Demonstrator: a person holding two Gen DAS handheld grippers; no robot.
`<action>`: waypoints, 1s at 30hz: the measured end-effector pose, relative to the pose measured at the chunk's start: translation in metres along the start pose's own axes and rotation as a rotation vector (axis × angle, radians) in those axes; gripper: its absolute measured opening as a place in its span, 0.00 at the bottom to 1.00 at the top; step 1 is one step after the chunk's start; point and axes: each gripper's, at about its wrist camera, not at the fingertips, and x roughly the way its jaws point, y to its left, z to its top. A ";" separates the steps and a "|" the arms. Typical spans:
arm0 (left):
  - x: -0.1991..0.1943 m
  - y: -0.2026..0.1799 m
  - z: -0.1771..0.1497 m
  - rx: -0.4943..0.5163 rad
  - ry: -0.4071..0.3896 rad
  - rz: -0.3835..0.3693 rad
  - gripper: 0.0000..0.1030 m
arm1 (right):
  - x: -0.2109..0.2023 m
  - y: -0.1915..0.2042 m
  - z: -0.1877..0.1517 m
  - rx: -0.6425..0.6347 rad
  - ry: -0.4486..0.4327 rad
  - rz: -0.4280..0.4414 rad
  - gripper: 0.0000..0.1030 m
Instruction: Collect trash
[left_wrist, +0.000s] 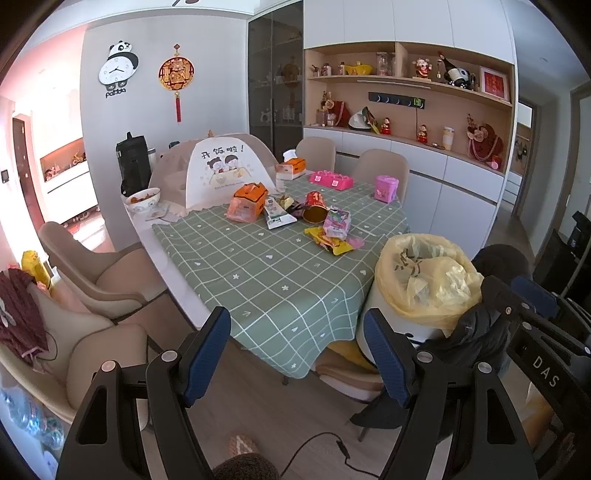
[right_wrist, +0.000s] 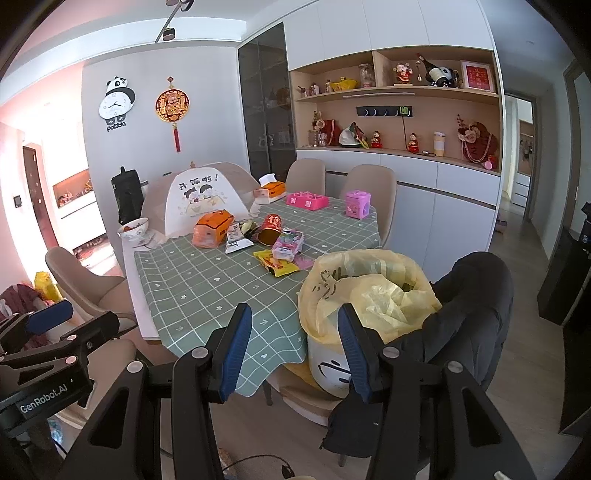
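My left gripper (left_wrist: 297, 354) and right gripper (right_wrist: 291, 347) both hang with fingers spread wide, holding nothing, short of the green checked tablecloth (left_wrist: 266, 266). The trash lies mid-table: an orange bag (right_wrist: 210, 229), a red cup (right_wrist: 269, 229) on its side, a yellow wrapper (right_wrist: 275, 264). The yellow-lined bin (right_wrist: 365, 291) stands on a chair beside the table.

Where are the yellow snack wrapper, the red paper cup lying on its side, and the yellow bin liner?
Yellow snack wrapper (right_wrist: 276, 265), right wrist view, on its crumpled middle.
Red paper cup lying on its side (left_wrist: 315, 207), left wrist view, on its side wall.
Yellow bin liner (right_wrist: 334, 275), right wrist view, on its outer front fold.
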 end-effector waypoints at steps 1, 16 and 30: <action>0.003 0.000 0.000 -0.002 0.003 0.000 0.72 | 0.002 0.000 0.000 0.001 0.003 -0.002 0.45; 0.047 0.043 0.033 -0.030 0.027 -0.005 0.72 | 0.047 0.028 0.028 -0.022 0.027 -0.003 0.45; 0.132 0.107 0.100 -0.054 0.012 -0.013 0.72 | 0.131 0.064 0.084 -0.024 0.034 -0.052 0.45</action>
